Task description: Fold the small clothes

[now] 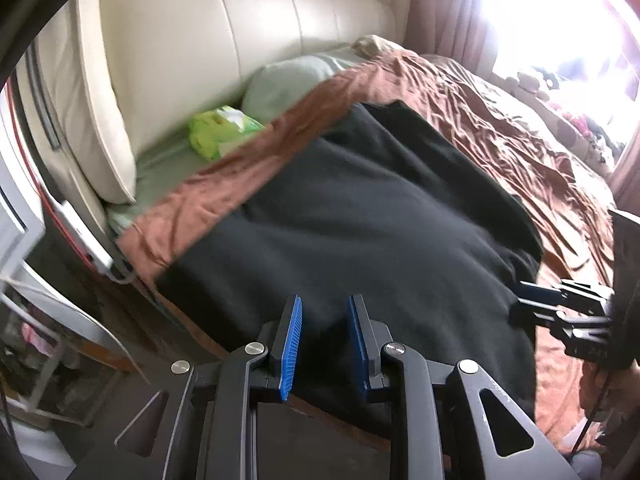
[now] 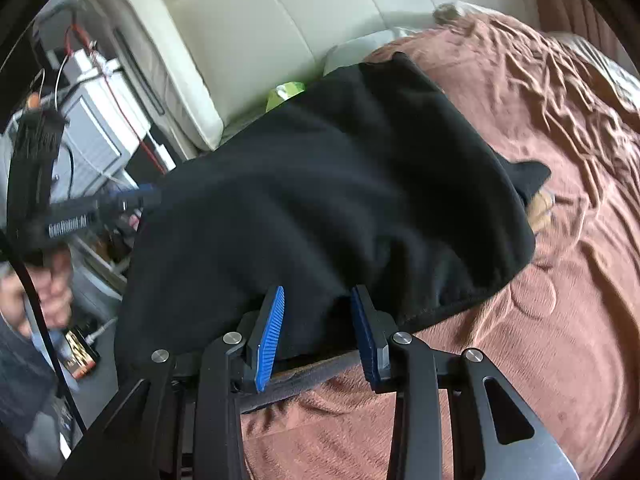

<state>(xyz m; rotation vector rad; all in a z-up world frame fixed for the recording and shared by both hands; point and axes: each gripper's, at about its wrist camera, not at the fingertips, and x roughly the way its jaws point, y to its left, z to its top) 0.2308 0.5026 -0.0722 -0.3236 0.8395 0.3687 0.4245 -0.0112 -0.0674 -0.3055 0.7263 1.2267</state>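
a black cloth (image 1: pixel 360 208) lies spread over the middle of both views, on a brown blanket (image 1: pixel 500 128) that covers the bed. the left tongs (image 1: pixel 325 346) sit low in the left wrist view, over the cloth's near edge, narrowly parted, blue pads bare with nothing between them. the right tongs (image 2: pixel 318 334) sit low in the right wrist view, also narrow; cloth bunches in the gap between the pads, but whether they pinch it cannot be told. a green packet (image 1: pixel 220 130) lies at upper left beside a cream headboard (image 1: pixel 224 24). a hand (image 2: pixel 54 284) shows at the left edge.
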